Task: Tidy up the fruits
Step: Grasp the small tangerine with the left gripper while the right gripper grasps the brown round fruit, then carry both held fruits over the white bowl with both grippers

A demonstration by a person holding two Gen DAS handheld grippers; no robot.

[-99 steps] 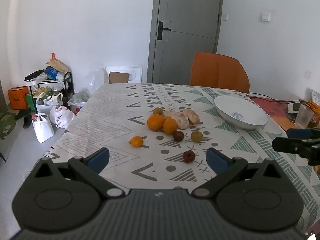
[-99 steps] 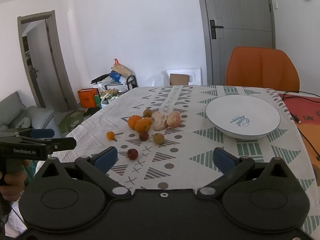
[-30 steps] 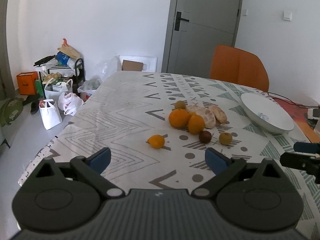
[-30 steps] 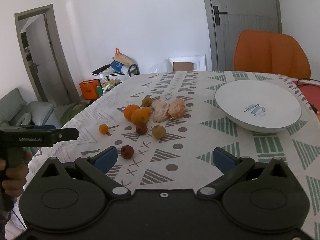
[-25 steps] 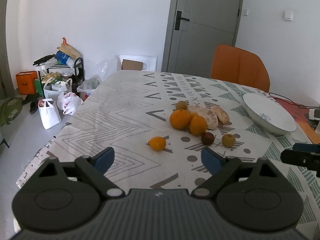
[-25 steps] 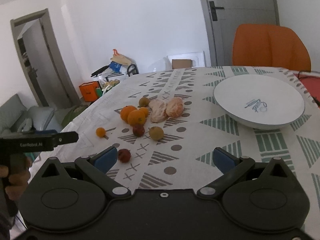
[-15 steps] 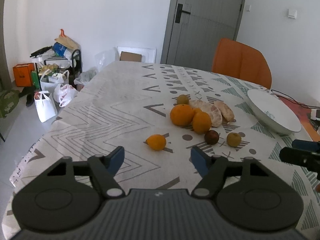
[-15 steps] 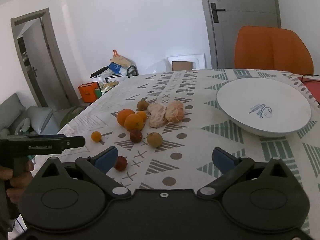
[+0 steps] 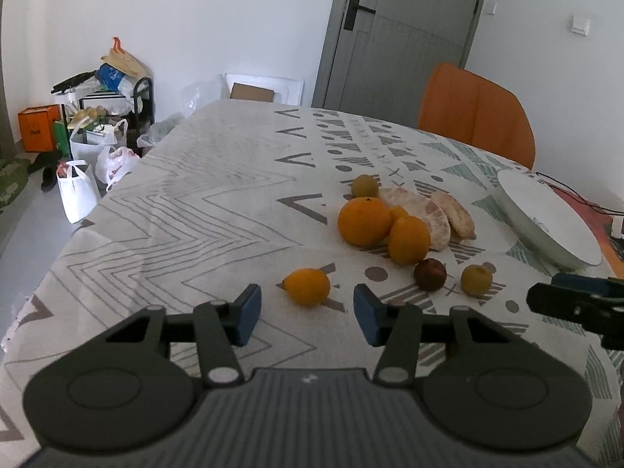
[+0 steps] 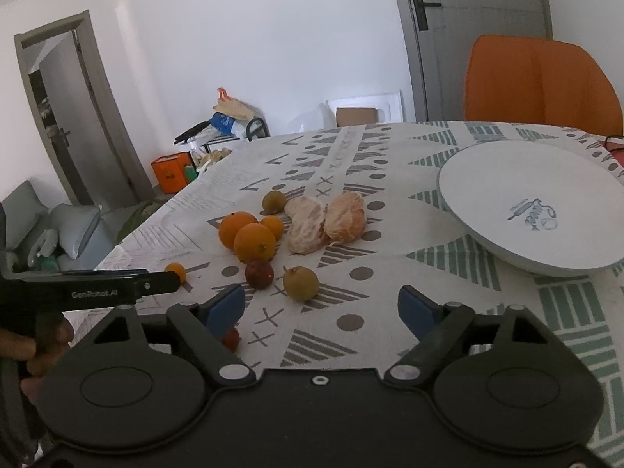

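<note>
Fruit lies scattered on a patterned tablecloth (image 9: 202, 210), with a white bowl (image 10: 518, 195) well apart from it toward the right and empty. At the near left edge of the group sits a small orange (image 9: 307, 286), alone; the left gripper (image 9: 307, 316) hovers just short of it, its blue pads (image 9: 249, 314) spread to either side with the fruit ahead of the gap and untouched, the jaws having just been closing. Farther back, two larger oranges (image 9: 364, 220) touch each other, with a third small one tucked between them, and two peeled citrus halves (image 10: 327, 220) lie just beside them, a greenish fruit (image 10: 273, 200) behind. Nearer the right gripper (image 10: 321, 308) are a dark red fruit (image 10: 258, 273) and a yellow-brown fruit (image 10: 300, 282), side by side; another red fruit (image 10: 231, 338) shows partly under its left pad. The right gripper's jaws stand wide with nothing pinched, and have just been closing. A hand (image 10: 27, 351) grips the left tool's handle. An orange chair (image 10: 542, 82) stands behind the table.
</note>
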